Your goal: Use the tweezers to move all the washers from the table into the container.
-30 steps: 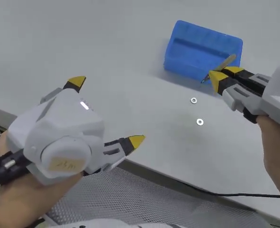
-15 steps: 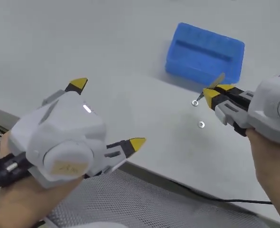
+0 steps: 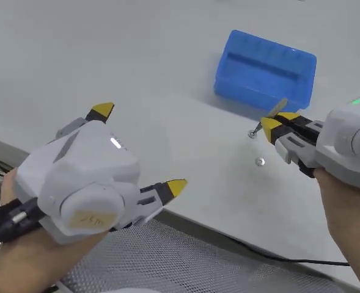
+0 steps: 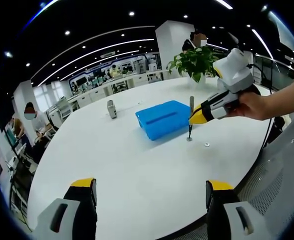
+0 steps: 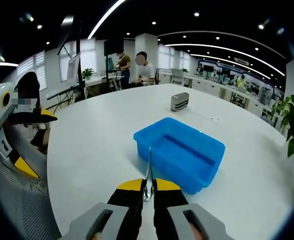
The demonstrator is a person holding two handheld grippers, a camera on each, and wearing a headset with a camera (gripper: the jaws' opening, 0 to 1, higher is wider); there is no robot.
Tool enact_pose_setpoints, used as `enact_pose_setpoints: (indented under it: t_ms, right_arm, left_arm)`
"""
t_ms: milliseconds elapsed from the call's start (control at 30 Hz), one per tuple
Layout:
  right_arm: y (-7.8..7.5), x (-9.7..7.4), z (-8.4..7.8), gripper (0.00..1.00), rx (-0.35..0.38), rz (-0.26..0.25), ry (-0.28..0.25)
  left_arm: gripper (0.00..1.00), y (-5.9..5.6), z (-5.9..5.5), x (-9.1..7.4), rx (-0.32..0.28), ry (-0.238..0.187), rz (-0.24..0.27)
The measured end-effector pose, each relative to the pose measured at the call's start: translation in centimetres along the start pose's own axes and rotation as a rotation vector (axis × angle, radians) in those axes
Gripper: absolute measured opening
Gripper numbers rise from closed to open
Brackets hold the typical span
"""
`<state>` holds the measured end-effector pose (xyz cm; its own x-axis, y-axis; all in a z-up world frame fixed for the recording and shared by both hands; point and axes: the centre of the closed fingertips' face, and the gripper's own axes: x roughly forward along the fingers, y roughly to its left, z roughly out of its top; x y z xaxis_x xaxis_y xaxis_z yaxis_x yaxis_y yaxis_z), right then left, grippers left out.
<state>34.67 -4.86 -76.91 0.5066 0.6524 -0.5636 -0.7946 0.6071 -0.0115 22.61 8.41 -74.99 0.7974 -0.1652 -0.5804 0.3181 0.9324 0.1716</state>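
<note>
Nearest, the left gripper hangs over the desk's front edge, jaws spread and empty, seemingly parked clear of the work. One washer lies loose further in. Just beyond, the right gripper pinches the tweezers, tips down at a second washer, likely to pick it. The blue container sits close behind. A yellowish label on the left gripper is unreadable.

Head view steep down over table; claw views low, level; all share blue container.
</note>
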Motion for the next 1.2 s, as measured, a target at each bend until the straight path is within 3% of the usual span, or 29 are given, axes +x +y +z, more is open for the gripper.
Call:
enact_pose_setpoints:
  t_ms: [1200]
  right_arm:
    - [0.1, -0.2, -0.8, 0.03, -0.007, -0.004, 0.019]
  left_arm:
    - [0.91, 0.1, -0.6, 0.4, 0.017, 0.021, 0.003]
